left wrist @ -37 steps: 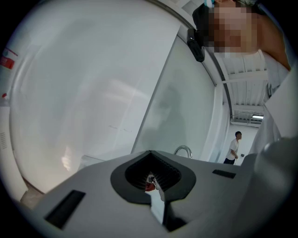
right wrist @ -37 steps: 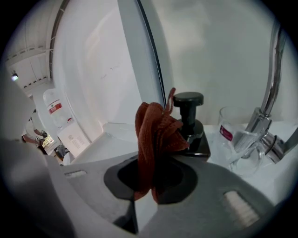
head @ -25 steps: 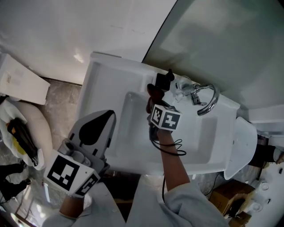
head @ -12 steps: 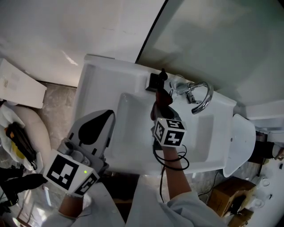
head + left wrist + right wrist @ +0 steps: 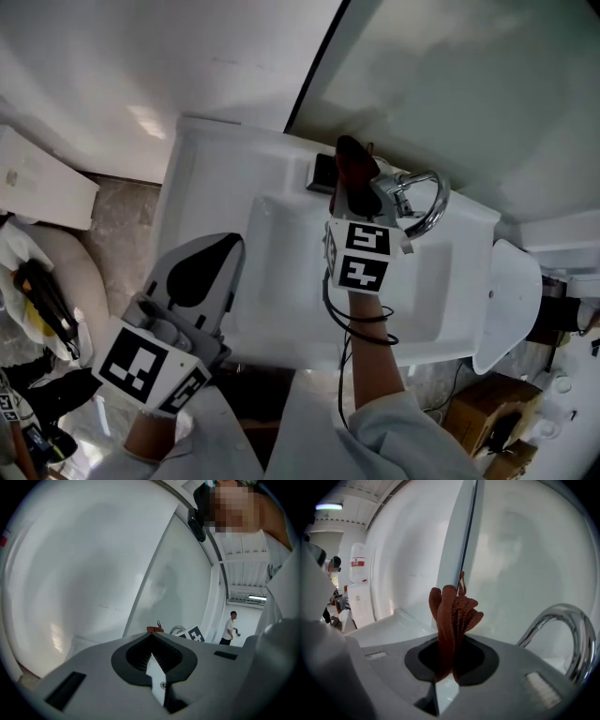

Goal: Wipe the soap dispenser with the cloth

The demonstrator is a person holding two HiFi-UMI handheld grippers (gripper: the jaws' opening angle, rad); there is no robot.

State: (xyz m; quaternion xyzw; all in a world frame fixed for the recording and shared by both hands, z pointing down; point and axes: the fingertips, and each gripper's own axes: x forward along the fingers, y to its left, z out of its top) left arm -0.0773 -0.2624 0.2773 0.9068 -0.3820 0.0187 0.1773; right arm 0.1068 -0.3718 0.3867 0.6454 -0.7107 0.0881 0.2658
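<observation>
The right hand-held gripper (image 5: 354, 199) is clamped on the red-brown cloth (image 5: 354, 167), which is bunched upright just left of the faucet (image 5: 427, 202). The black soap dispenser (image 5: 321, 174) sits beside the cloth, further left of the faucet. The left hand-held gripper (image 5: 211, 258) is well left of the faucet, closed and holding nothing.

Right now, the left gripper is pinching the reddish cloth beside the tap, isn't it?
Not the left. The right gripper is pinching the reddish cloth beside the tap, as the right gripper view shows; the left gripper is shut on nothing.
</observation>
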